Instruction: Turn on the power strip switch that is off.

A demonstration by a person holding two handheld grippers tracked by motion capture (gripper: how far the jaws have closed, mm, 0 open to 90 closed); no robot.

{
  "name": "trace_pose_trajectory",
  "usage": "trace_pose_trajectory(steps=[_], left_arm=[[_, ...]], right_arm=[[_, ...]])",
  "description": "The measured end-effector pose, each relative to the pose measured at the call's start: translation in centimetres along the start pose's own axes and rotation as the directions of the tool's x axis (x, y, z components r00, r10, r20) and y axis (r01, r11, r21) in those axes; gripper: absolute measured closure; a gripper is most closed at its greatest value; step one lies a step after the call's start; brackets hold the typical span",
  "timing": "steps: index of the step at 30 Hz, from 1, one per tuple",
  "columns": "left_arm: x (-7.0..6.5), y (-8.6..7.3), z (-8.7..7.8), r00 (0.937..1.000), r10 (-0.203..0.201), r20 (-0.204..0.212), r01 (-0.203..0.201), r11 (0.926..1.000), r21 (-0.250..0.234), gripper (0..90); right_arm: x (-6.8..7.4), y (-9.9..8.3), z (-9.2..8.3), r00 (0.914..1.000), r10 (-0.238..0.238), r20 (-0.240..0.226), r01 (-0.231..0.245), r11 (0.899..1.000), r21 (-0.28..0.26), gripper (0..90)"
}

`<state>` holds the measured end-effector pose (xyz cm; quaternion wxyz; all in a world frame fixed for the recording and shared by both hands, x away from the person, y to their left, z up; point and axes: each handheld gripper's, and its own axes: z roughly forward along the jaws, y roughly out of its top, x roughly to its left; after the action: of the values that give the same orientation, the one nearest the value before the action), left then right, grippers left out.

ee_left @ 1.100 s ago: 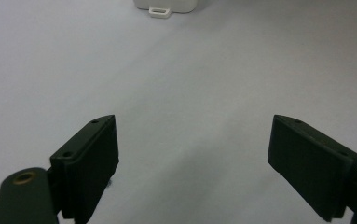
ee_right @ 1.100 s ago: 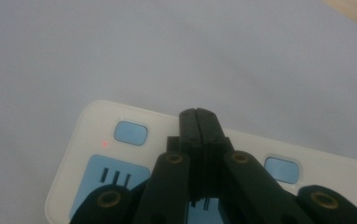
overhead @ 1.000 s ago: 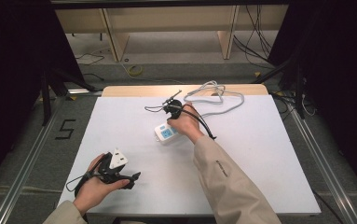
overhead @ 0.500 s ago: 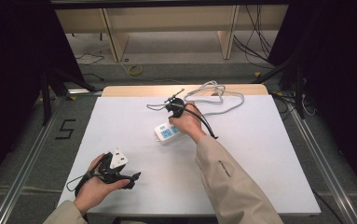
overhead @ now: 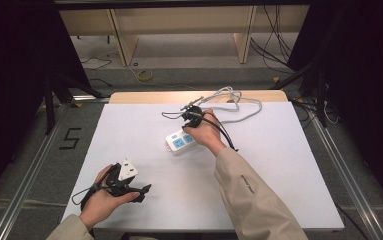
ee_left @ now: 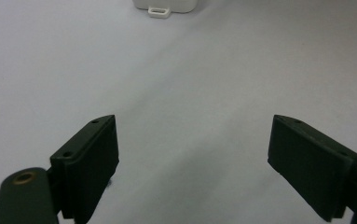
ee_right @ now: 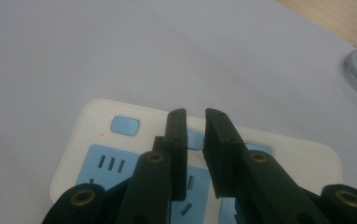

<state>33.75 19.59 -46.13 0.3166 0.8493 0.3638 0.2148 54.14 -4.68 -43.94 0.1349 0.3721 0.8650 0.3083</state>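
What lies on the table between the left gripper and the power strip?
Nothing: in the left gripper view only bare white table runs from the open left gripper to the power strip. The high view agrees.

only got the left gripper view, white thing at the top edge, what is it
Observer: A power strip with blue sockets, lying flat on the table.
Operator: ok whats over it
Observer: The right gripper, just above the sockets. Its fingers have just been opening to a narrow gap, with nothing between them.
Operator: anything behind it
Observer: A grey cable, looped at the table's far edge.
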Motion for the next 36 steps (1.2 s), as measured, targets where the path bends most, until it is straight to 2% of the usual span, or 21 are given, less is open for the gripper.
trace_pose_trajectory(steps=[11, 19, 24, 26, 32, 36], left_arm=[[-0.1, 0.1, 0.1, 1.0, 0.0, 0.003, 0.0, 1.0, 0.004, 15.7], [0.0, 0.1, 0.2, 1.0, -0.007, 0.0, 0.007, 1.0, 0.001, 15.7], [0.0, 0.0, 0.2, 1.0, -0.006, 0.001, 0.006, 1.0, 0.005, 15.8], [0.0, 0.0, 0.2, 1.0, -0.007, 0.0, 0.007, 0.9999, 0.01, 15.8], [0.0, 0.0, 0.2, 1.0, -0.008, -0.002, 0.008, 0.9999, 0.008, 15.8], [0.0, 0.0, 0.2, 1.0, -0.009, -0.002, 0.009, 0.9999, 0.013, 15.8]], right_arm=[[-0.5, -1.3, -1.7, 0.9999, 0.015, 0.0, -0.015, 1.0, -0.024, 75.2], [-1.1, -2.5, -3.2, 0.9998, 0.014, -0.014, -0.014, 0.999, -0.034, 71.4], [-1.5, -3.3, -4.2, 0.9992, 0.029, -0.029, -0.03, 0.999, -0.042, 69.5], [-1.7, -3.6, -4.5, 0.9993, 0.018, -0.032, -0.019, 0.999, -0.049, 68.6], [-1.8, -4.6, -5.9, 0.9985, 0.03, -0.047, -0.032, 0.998, -0.06, 66.4], [-1.9, -5.3, -6.6, 0.9984, 0.02, -0.052, -0.024, 0.998, -0.066, 65.2]])
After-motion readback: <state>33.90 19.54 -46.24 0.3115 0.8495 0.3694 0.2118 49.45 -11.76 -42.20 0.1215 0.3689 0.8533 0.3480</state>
